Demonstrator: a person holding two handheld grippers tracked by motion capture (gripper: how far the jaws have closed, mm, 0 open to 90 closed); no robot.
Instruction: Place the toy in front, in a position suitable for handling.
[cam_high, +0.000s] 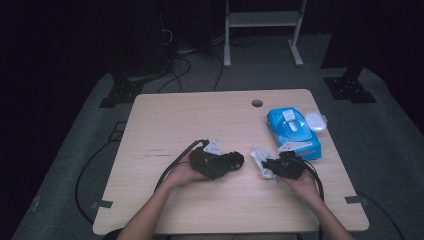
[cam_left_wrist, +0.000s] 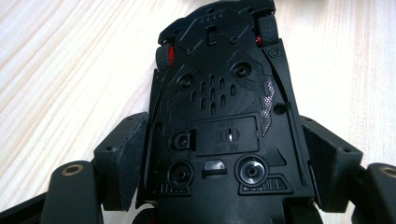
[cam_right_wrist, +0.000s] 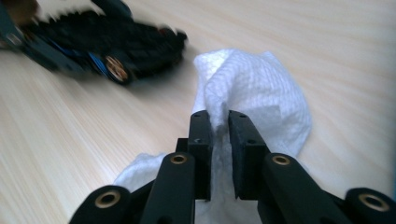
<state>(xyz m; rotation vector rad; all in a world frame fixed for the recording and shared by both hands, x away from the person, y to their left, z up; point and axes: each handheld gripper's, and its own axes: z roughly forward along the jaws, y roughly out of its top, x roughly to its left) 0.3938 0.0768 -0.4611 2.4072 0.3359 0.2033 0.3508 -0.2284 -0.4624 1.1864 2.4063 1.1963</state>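
A person is sitting at a wooden table (cam_high: 165, 125) with a claw in each hand. The left claw (cam_left_wrist: 219, 140) is squeezing a black toy car (cam_left_wrist: 217, 93) from both sides. The car is turned so that its flat underside is facing the camera on that claw, and its wheels with red hubs are showing at the far end. From above, the left claw (cam_high: 231, 161) and the car (cam_high: 227, 161) are sitting near the middle of the table.

The right claw (cam_right_wrist: 219, 119) is pinching a white wipe (cam_right_wrist: 261, 88). A fold of the wipe is sticking up between the two tips, and the tips are standing close together with a thin gap. The rest of the wipe is lying crumpled on the table under the claw. From above, the wipe (cam_high: 260, 159) is lying just beside the car, to its right, with the right claw (cam_high: 270, 164) on it.

A blue pack of wipes (cam_high: 292, 132) is lying farther back on the right side of the table.
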